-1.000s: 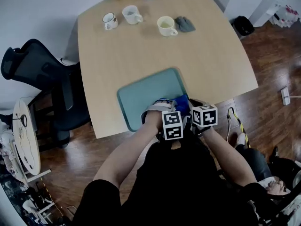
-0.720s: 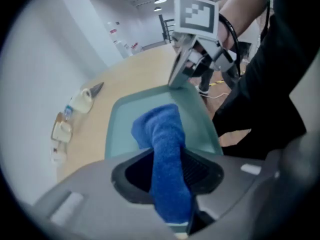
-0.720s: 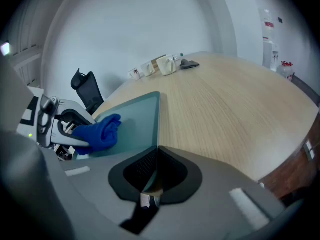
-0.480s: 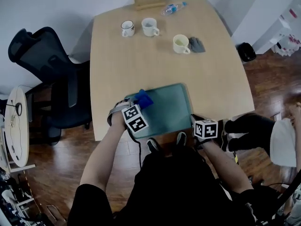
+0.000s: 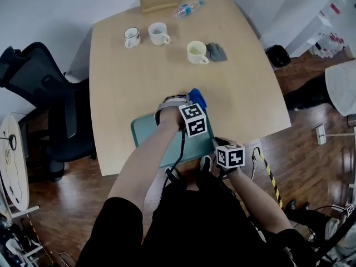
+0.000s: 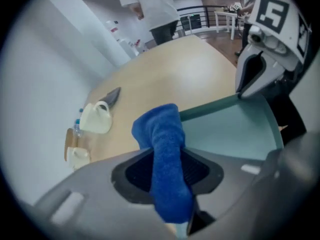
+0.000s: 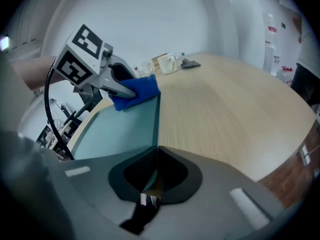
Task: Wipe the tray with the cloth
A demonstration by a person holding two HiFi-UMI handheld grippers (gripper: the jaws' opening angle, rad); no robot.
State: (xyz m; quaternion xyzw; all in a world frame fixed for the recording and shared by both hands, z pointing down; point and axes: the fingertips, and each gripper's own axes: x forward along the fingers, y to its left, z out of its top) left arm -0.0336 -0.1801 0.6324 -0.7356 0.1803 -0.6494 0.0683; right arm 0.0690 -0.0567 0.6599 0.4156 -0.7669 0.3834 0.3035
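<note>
While the right claw (image 5: 212, 149) clamps the tray's (image 5: 146, 132) near rim on the tabletop (image 5: 139, 65), the left claw (image 5: 191, 103) grips the blue cloth (image 5: 197, 98) at its far right corner; the tray's length runs leftward.

Head cam: we look steeply down on the whole table (image 5: 161, 77); L & R gripper cams ride low, close over the tray (image 5: 144, 135), shared by all.
</note>
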